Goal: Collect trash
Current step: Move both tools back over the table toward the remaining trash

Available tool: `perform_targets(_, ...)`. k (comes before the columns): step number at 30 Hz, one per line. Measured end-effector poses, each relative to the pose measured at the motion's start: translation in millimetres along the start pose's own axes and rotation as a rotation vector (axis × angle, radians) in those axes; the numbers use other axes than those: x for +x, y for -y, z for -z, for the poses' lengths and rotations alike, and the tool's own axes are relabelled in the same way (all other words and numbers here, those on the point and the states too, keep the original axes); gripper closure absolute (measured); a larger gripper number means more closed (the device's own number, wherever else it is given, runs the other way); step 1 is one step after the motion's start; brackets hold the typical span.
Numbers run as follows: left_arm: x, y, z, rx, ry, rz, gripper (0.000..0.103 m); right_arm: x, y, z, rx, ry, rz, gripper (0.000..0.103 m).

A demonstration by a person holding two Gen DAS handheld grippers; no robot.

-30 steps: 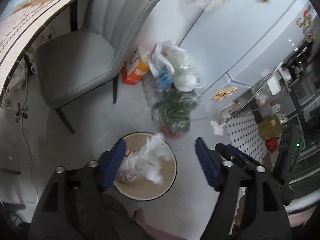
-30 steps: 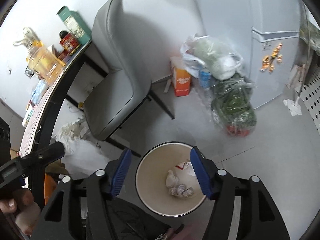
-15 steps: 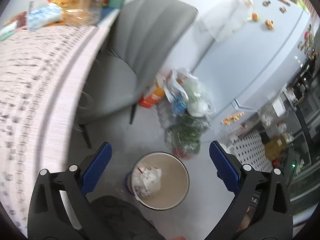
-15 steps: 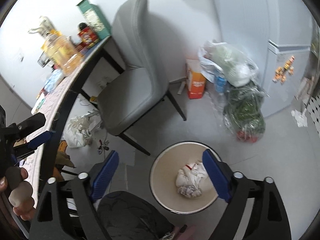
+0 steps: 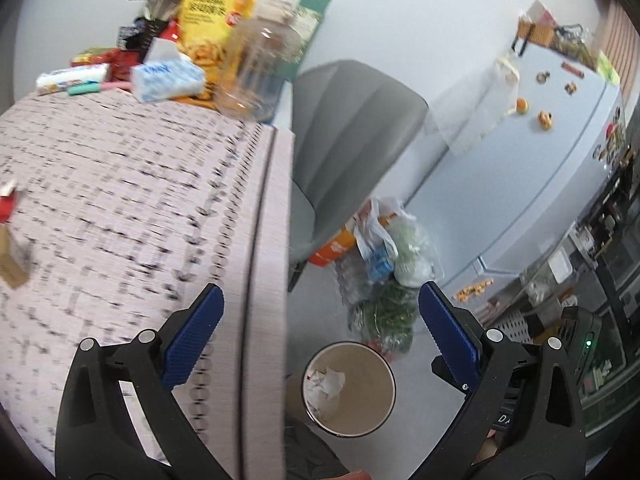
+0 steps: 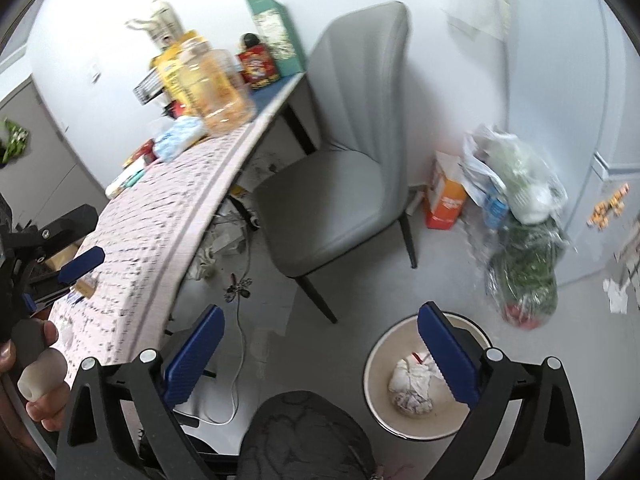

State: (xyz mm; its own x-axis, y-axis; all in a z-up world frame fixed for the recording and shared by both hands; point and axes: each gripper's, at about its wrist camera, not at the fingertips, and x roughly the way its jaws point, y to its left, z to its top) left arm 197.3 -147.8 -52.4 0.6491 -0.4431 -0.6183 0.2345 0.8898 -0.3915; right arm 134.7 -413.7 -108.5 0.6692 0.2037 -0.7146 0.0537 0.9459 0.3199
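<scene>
My left gripper [image 5: 320, 328] has its blue fingers [image 5: 192, 344] spread as wide as they go, with nothing between them. My right gripper [image 6: 320, 356] has just been opening too, and its fingers [image 6: 448, 360] stand apart and bare.

The bin [image 5: 349, 389] sits on the floor at the lower middle of the left view, just right of the worktop [image 5: 120, 208] edge. The trash [image 5: 326, 386], crumpled white paper or bags, lies inside it against the left wall. In the right view the bin [image 6: 376, 364] is at lower right, partly behind my right finger, and the trash [image 6: 410, 388] shows as a white wad with a red mark on top; what exactly it is I can't make out.

Behind the bin, a heap of plastic bags [image 6: 520, 216] with greens stands on the floor against the fridge [image 5: 520, 160], with an orange carton [image 6: 446, 196] beside it. A grey chair [image 6: 340, 184] is tucked by the worktop. At the far end of the worktop, upper left of both views, sit a clear jar [image 5: 256, 72], a yellow packet [image 5: 216, 12], a tissue pack [image 5: 168, 76] and a green box [image 6: 272, 32]. My left hand [image 6: 36, 376] shows at the left edge of the right view.
</scene>
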Motion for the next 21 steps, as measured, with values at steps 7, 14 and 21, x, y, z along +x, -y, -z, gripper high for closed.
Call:
perform_targets(7,-38.9,-34.9,-5.5,-0.054,0.066,-0.021,0.006,-5.1,-58.5,-5.0,-0.09,0.006,-0.046,0.008)
perform_targets(14,-77.1,-73.6,-5.1,-0.106,0.118,-0.052,0.006,-5.9,-109.3,-4.3,-0.163,0.005,-0.091,0.008)
perform_targets(21,-112.9,-109.5,-6.5,-0.153,0.167,-0.099,0.006,-1.8,-158.0,-2.7,-0.233,0.002,-0.141,0.008)
